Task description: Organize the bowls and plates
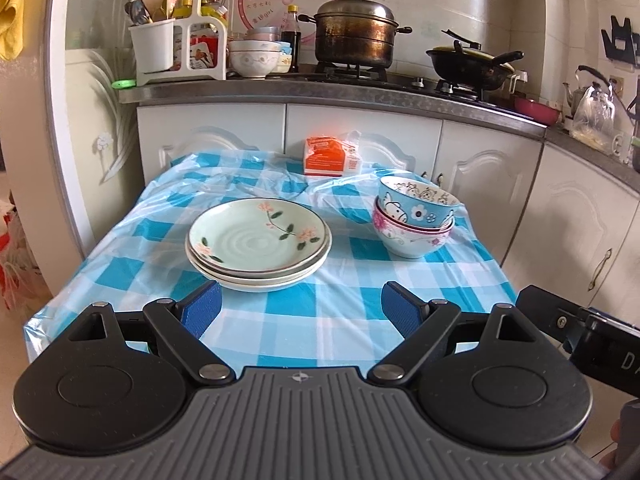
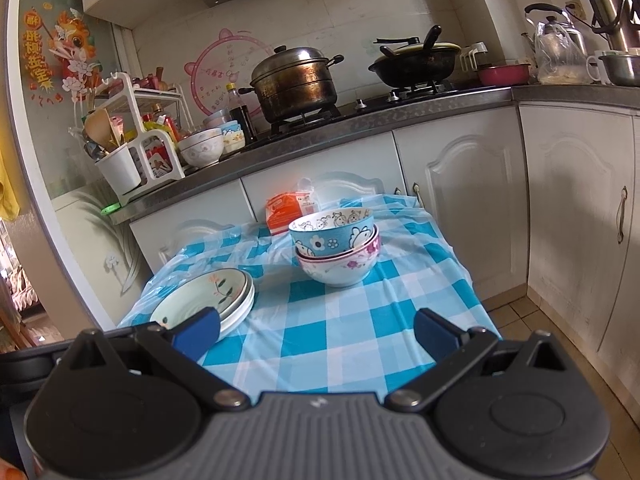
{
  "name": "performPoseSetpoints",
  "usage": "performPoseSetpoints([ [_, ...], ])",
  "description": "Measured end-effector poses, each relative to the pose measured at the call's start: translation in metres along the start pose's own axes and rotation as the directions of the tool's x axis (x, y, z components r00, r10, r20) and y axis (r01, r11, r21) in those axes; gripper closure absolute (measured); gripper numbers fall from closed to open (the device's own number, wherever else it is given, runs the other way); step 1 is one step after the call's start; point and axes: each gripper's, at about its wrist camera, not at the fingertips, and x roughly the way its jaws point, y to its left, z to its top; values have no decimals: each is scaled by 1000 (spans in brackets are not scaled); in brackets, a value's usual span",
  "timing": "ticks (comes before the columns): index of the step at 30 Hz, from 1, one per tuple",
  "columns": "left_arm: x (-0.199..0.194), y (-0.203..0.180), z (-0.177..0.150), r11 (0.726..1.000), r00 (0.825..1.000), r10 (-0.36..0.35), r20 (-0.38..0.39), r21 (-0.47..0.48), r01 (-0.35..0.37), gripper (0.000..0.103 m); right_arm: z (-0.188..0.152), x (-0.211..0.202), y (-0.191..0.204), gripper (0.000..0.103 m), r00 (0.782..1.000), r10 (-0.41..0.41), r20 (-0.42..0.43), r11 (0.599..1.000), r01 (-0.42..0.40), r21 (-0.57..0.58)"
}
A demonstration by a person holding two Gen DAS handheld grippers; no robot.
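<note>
A stack of pale green flowered plates [image 1: 258, 240] sits at the middle left of the blue checked table; it also shows in the right wrist view [image 2: 208, 300]. A blue cartoon bowl [image 1: 418, 204] is nested in a white bowl with pink flowers [image 1: 414, 238] at the right; the blue bowl [image 2: 332, 232] and pink-flowered bowl [image 2: 340, 266] also show in the right wrist view. My left gripper [image 1: 302, 310] is open and empty, just short of the plates. My right gripper [image 2: 318, 334] is open and empty above the table's near part, its left finger over the plates' edge.
An orange carton [image 1: 330, 156] stands at the table's far edge. White cabinets [image 1: 360, 136] lie behind, under a counter with a steamer pot [image 1: 354, 36], a wok [image 1: 470, 64], more bowls [image 1: 252, 56] and a utensil rack [image 1: 176, 32]. Cabinets [image 2: 576, 224] flank the table's right.
</note>
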Motion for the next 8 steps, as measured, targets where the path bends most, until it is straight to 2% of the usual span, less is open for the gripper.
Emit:
performPoseSetpoints([
  [4, 0, 4, 1, 1000, 1000, -12, 10, -13, 12, 0, 0, -1, -8, 1, 1000, 0, -5, 1000, 0, 14],
  [8, 8, 12, 3, 999, 1000, 21, -2, -49, -21, 0, 1, 5, -18, 1, 1000, -13, -14, 999, 13, 32],
])
